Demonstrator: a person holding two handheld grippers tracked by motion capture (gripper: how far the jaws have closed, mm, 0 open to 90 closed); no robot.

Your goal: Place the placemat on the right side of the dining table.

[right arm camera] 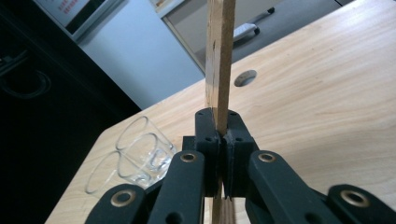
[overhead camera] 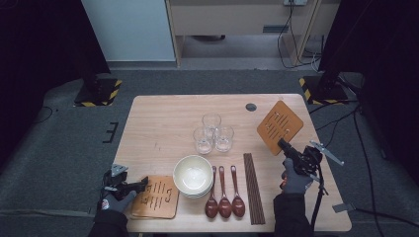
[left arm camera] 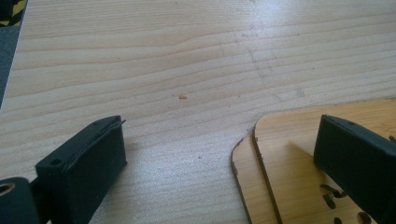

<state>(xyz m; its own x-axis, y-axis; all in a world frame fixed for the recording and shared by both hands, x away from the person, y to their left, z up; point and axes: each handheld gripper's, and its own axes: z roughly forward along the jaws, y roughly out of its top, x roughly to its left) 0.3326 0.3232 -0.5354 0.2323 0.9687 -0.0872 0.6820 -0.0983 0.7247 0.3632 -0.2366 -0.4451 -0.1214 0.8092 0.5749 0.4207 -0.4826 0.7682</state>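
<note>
item: wooden placemat (overhead camera: pixel 279 126), pinched by one edge in the shut jaws of the right gripper (overhead camera: pixel 282 144), held above the counter (overhead camera: pixel 163 113). risk: it could pivot and slip, striking the glasses (overhead camera: pixel 213 132). left gripper (left arm camera: pixel 219 158) jaws stood open over the stacked placemats (overhead camera: pixel 157 196).

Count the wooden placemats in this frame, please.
3: one wooden placemat clamped in the right gripper above the table's right side; two stacked placemats at the near left edge by the left gripper. More may hide beneath.

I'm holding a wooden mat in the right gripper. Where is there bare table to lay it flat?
The right gripper holds the wooden mat. Bare table lies along the far edge, left of the glasses, and to the right of the chopsticks. The near middle is crowded: bowls, spoons, mat stack.
</note>
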